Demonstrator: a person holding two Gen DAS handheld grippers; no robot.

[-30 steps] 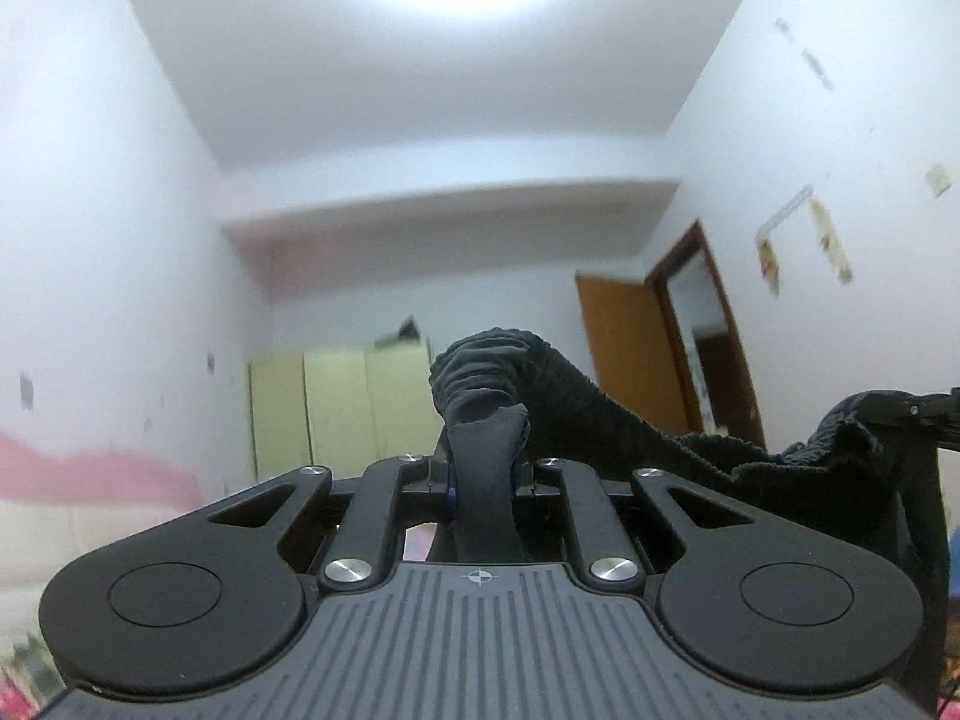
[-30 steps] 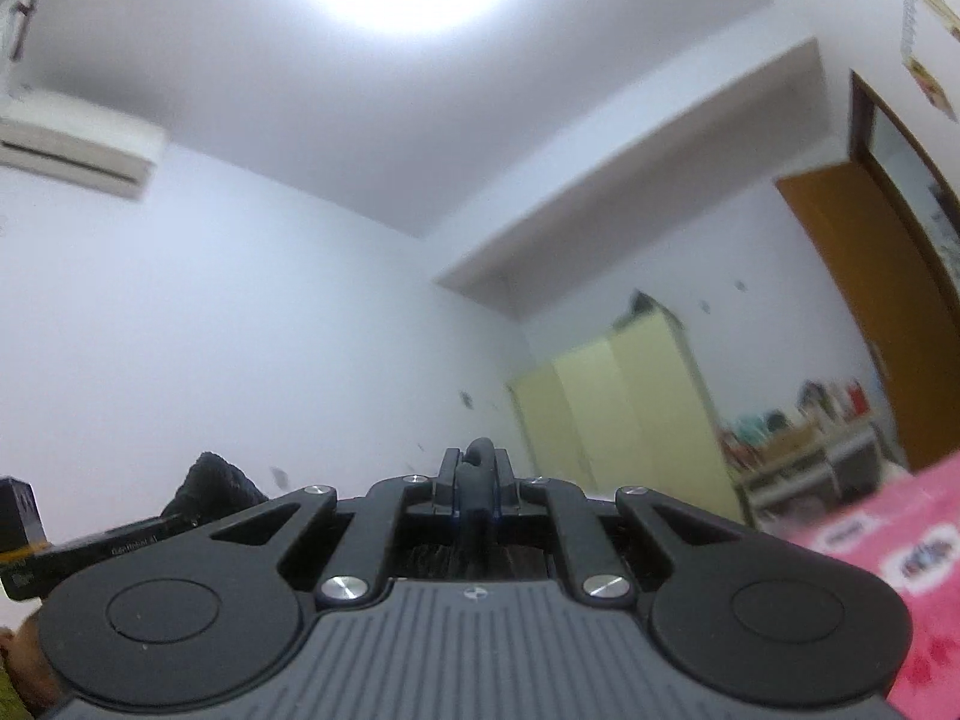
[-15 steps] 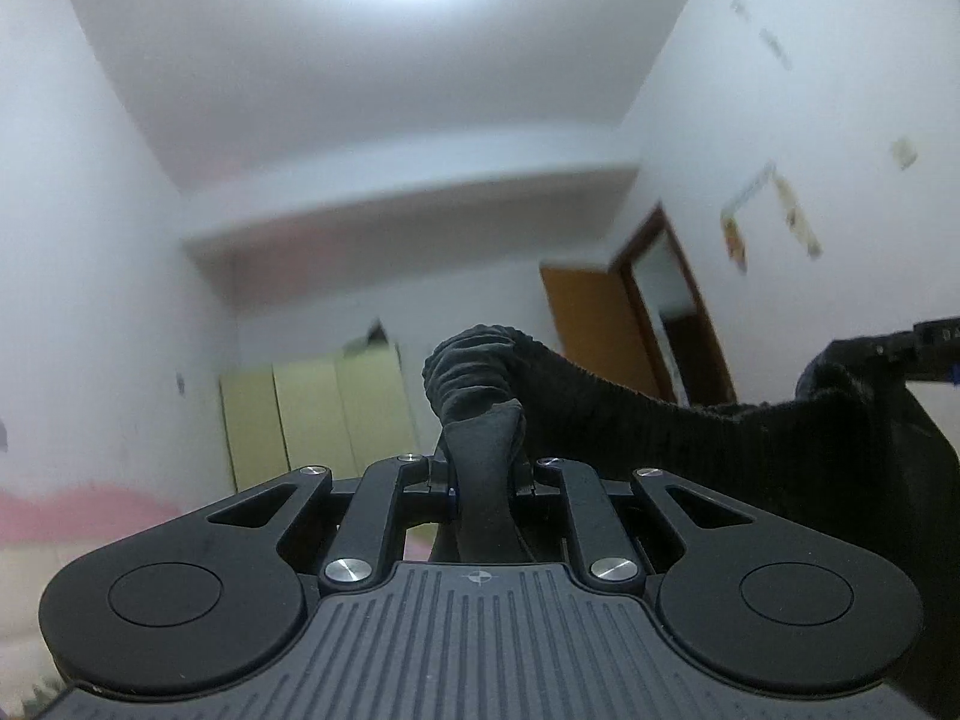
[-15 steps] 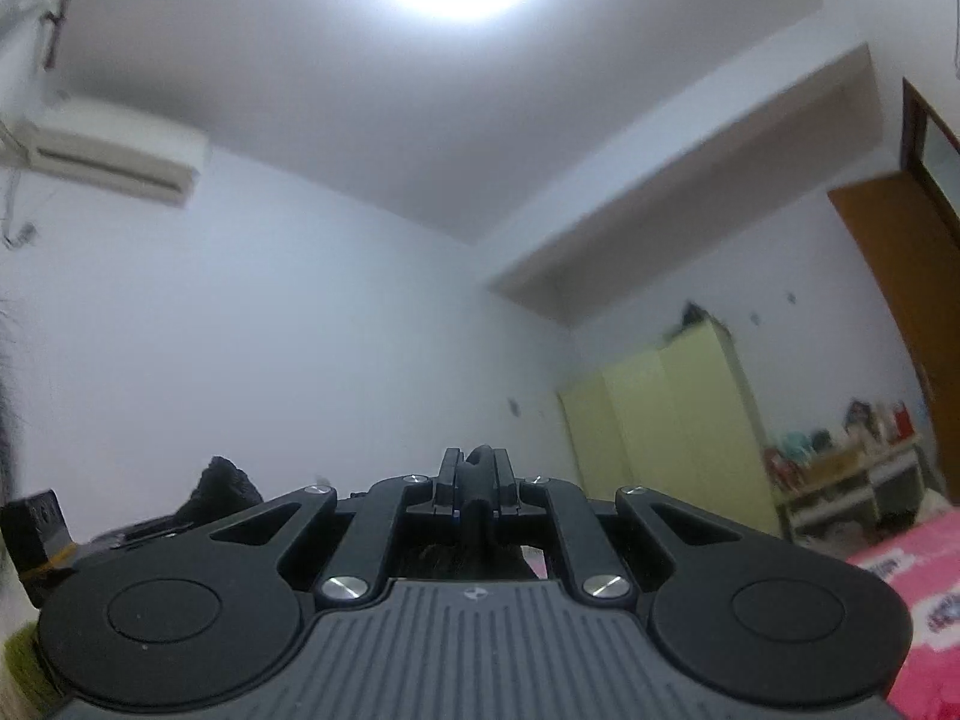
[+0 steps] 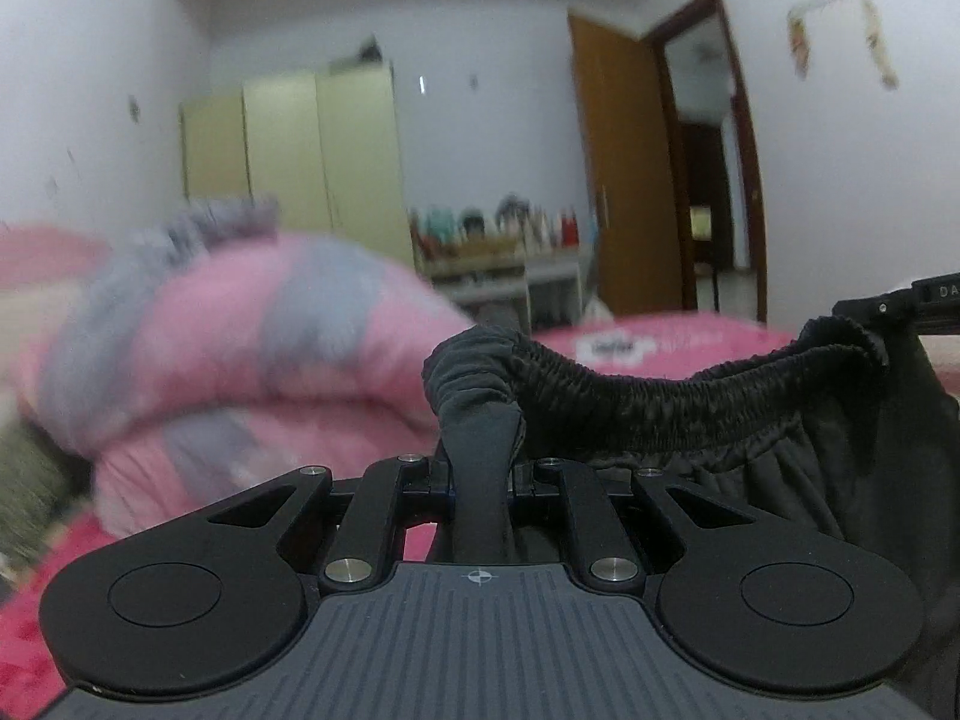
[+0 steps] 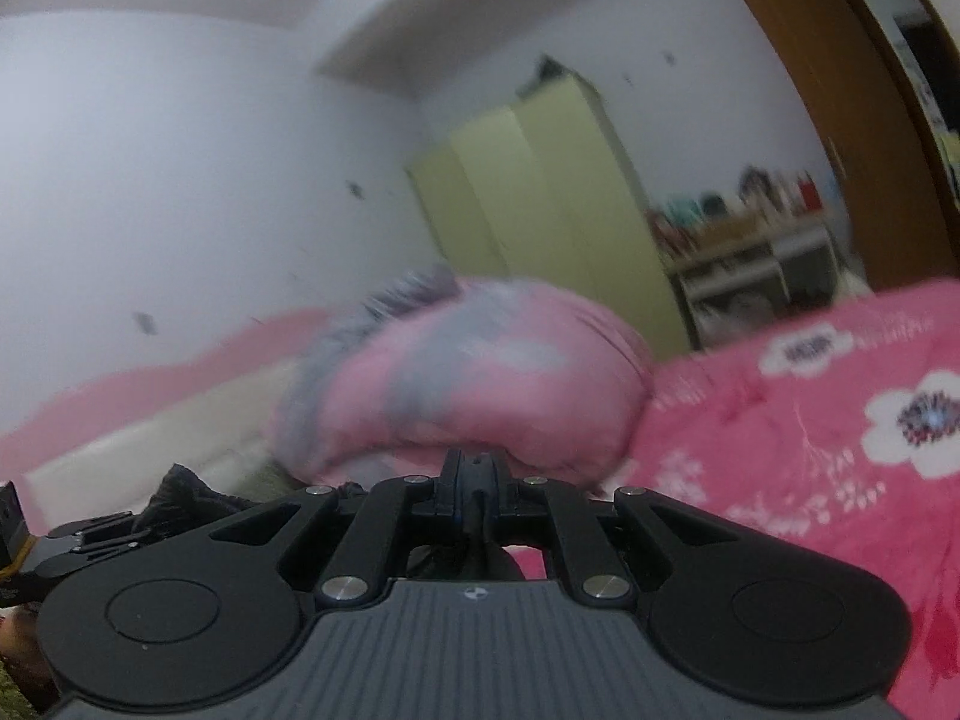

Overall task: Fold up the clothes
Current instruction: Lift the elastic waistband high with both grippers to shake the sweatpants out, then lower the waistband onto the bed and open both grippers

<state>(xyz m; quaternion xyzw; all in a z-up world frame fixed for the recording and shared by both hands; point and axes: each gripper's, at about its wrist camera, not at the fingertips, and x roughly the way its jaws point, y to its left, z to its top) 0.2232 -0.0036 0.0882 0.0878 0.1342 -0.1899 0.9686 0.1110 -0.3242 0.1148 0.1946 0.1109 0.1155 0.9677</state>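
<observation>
The left gripper (image 5: 483, 450) has its jaws closed tight on one bunched end of the black shorts (image 5: 750, 438), and the elastic waistband (image 5: 660, 384) runs taut from there across to the right gripper (image 5: 900, 306), seen at the edge of the left wrist view; in its own view the right gripper (image 6: 477, 501) has jaws pressed together with a thin sliver of dark cloth between them, so it appears to be pinching the other end. The garment hangs in the air between the two tools, above the bed, its body drooping out of sight below. The likely trouble from here is in the lay-down: the right-hand pinch looks shallow and could slip if the waistband is pulled tighter, and the unseen lower part may land crumpled or doubled under itself, since neither camera shows it. Lowering too close to the pink and grey duvet (image 6: 468, 384) heaped at the head of the bed would leave the shorts draped on a slope rather than flat. The surface is a soft pink floral bedspread (image 6: 810, 450), which gives and wrinkles. Beyond stand a pale yellow wardrobe (image 5: 288, 150), a cluttered shelf (image 5: 492, 252) and an open wooden door (image 5: 624, 168)
</observation>
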